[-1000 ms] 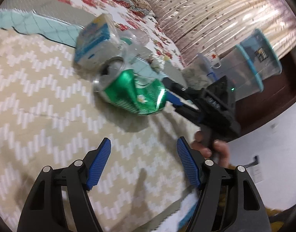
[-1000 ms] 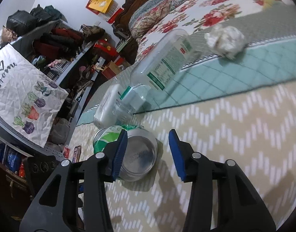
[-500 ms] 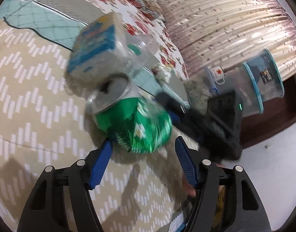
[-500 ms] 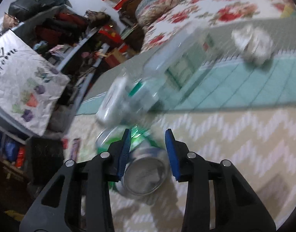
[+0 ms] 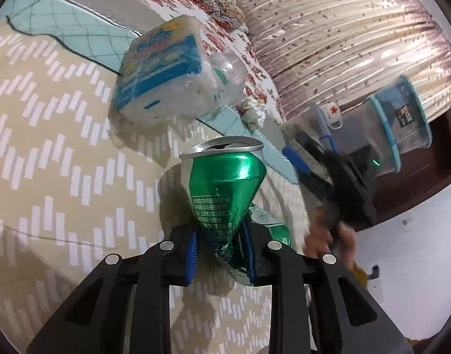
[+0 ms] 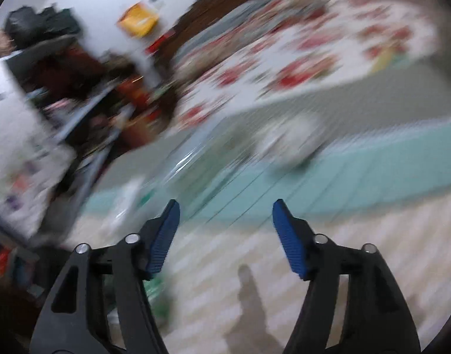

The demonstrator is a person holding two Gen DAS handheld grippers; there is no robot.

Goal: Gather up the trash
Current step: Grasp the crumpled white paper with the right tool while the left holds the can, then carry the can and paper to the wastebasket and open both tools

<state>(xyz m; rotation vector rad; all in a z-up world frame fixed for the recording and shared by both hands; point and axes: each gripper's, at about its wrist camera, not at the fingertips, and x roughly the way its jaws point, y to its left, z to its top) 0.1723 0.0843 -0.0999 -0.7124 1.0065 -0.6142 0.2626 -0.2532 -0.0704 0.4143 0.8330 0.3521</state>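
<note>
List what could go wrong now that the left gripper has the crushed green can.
1. The left gripper, whose jaws have just been closing, pinches the green can only at its crumpled narrow end; the heavier open top could swing or slip out.
2. The torn metal edge there may snag the blanket.
3. The right gripper, jaws just opened and empty, shows heavy blur and could knock the clear bottle.

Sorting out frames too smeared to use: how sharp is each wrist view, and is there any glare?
Left wrist view: mostly sharp, print on the green can readable between the left gripper fingers; a bright highlight on the can's shoulder; only the right gripper and the hand holding it are smeared. Right wrist view: heavy motion blur over bed and shelves; only the gripper's own open fingers stay crisp.
</note>
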